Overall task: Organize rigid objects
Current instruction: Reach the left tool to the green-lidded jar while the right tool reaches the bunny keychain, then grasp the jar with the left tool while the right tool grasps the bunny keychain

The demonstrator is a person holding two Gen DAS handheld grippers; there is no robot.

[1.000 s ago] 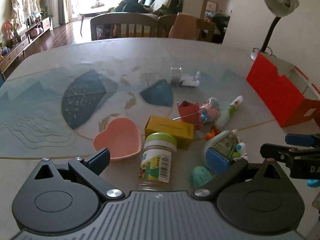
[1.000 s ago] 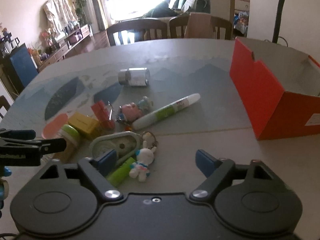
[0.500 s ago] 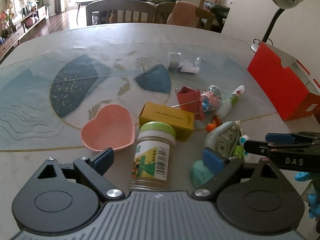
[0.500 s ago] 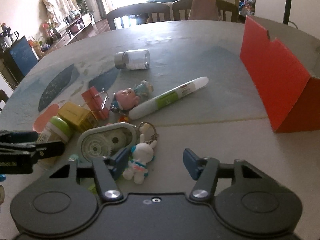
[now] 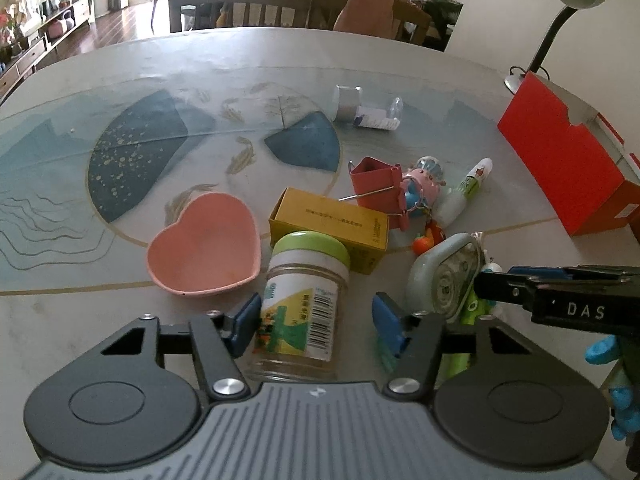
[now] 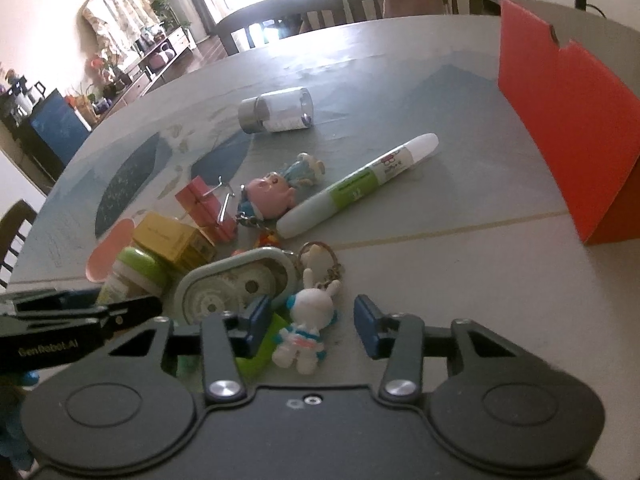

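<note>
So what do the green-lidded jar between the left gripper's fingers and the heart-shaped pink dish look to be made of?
The jar looks like clear glass or hard plastic: the see-through base shows pale contents. It has a printed paper label and a smooth matte green lid, probably plastic. The pink dish looks like moulded plastic or a similar composite: even colour, matte finish, rounded thick rim.

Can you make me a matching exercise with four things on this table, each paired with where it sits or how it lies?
Things:
1. green-lidded jar
2. rabbit keychain
3. clear bottle
4. heart dish

Places:
A. lying on its side, far from the pile
B. between the left gripper pads
C. left of the yellow box
D. between the right gripper pads

Pairs: 1-B, 2-D, 3-A, 4-C
</note>
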